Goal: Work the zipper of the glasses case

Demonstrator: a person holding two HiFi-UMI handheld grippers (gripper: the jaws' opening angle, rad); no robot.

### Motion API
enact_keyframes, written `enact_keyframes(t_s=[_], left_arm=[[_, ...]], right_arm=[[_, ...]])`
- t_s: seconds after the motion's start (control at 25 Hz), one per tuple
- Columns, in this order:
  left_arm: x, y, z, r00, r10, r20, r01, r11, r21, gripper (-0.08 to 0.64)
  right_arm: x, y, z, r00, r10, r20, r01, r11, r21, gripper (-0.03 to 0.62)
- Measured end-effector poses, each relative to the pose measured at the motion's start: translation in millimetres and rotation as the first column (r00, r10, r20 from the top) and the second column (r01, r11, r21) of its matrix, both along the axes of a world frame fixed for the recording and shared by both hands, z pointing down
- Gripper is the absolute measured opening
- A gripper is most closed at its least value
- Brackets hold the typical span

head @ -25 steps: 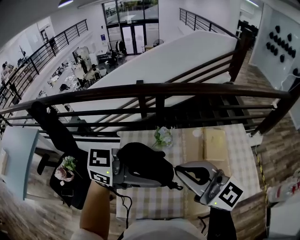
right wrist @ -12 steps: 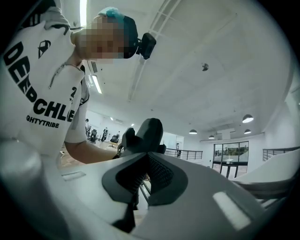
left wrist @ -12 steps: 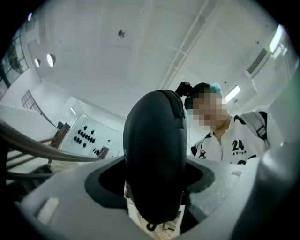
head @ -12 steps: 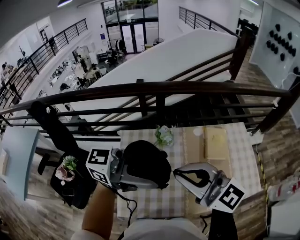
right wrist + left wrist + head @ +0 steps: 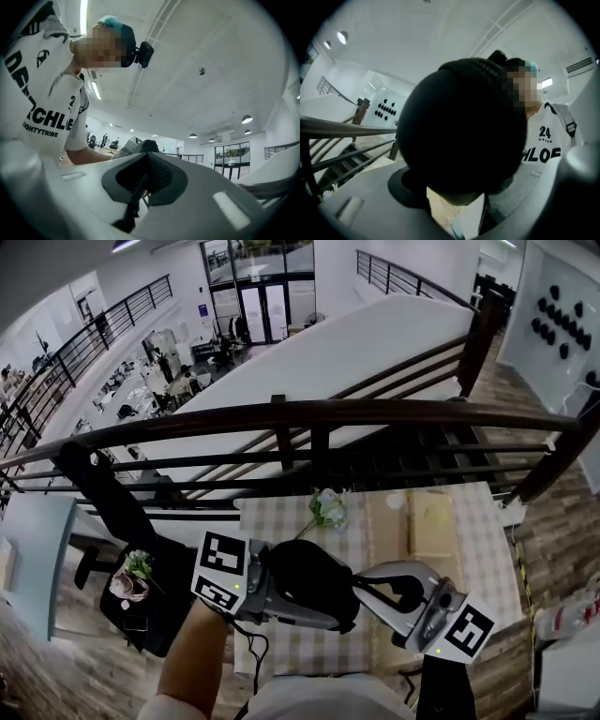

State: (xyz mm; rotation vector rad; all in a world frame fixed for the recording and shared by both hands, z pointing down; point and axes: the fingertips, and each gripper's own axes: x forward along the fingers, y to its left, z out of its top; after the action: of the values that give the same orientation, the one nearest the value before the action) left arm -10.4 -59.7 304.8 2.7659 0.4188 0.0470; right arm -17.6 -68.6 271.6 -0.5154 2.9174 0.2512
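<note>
**Both claws clamped: right on the zip pull, left on the case**

The right gripper (image 5: 148,157) has its jaws pressed together. A thin black pull (image 5: 133,199) is pinched between the ribbed pads (image 5: 161,176) and trails out below them. In the head view this claw's tip sits right at the case's (image 5: 309,577) right end, touching it, and its marker cube (image 5: 464,629) sits farther out to the right of the case.

The left gripper (image 5: 314,613) is closed on the case itself, with one grey jaw running along the case's near underside. In the left gripper view the black, rounded case fills the space between the jaws and blocks most of what lies beyond. This claw's cube (image 5: 222,570) is just left of the case. The forearm (image 5: 192,662) behind it runs down and away from the case toward the lower edge of the head view.

The case is held off the surface between the two claws, over the near part of a table (image 5: 281,521) covered in checked cloth. Beyond the case on that cloth stands a small bunch of flowers (image 5: 326,509). Beyond the case and to its right lies a pale wooden box (image 5: 431,521). Past the table's far edge, well away from the case, a dark railing (image 5: 309,413) crosses the view.
</note>
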Motion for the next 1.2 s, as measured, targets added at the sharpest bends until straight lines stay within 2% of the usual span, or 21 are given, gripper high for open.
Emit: enact_keyframes(t_s=[0.12,0.24,0.44,0.56,0.68,0.8,0.88,1.04,1.2], left_arm=[[5,2,8,0.999,0.015,0.036,-0.015,1.0,0.005,0.302],[4,-2,14,0.998,0.004,0.056,-0.005,1.0,0.011,0.302],[9,-7,28,0.99,-0.029,0.137,0.025,0.999,0.036,0.302],[12,-4,30,0.986,-0.024,0.165,0.017,0.999,0.047,0.302],[12,9,26,0.987,0.035,0.159,-0.045,0.997,0.059,0.302],[15,24,32,0.972,0.113,0.205,-0.127,0.99,0.055,0.302],[17,27,39,0.963,0.131,0.236,-0.147,0.988,0.051,0.303],[18,25,44,0.959,0.111,0.259,-0.131,0.99,0.059,0.304],[22,19,60,0.93,0.072,0.361,-0.115,0.988,0.1,0.304]], right_arm=[[1,-4,2,1.0,0.001,-0.009,-0.001,1.0,0.0,0.029],[2,-7,7,1.0,0.01,-0.019,-0.011,1.0,-0.008,0.029],[8,-14,16,0.998,0.053,-0.03,-0.054,0.998,-0.037,0.029],[14,-15,18,0.999,0.043,-0.001,-0.043,0.997,-0.068,0.031],[22,-8,22,0.998,-0.011,0.058,0.015,0.996,-0.084,0.033],[19,-3,9,0.991,-0.051,0.12,0.059,0.996,-0.067,0.033],[16,-3,7,0.992,-0.056,0.116,0.065,0.995,-0.074,0.032],[17,-3,13,0.995,-0.054,0.085,0.061,0.995,-0.081,0.032],[18,-8,20,0.998,-0.031,0.057,0.036,0.995,-0.094,0.031]])
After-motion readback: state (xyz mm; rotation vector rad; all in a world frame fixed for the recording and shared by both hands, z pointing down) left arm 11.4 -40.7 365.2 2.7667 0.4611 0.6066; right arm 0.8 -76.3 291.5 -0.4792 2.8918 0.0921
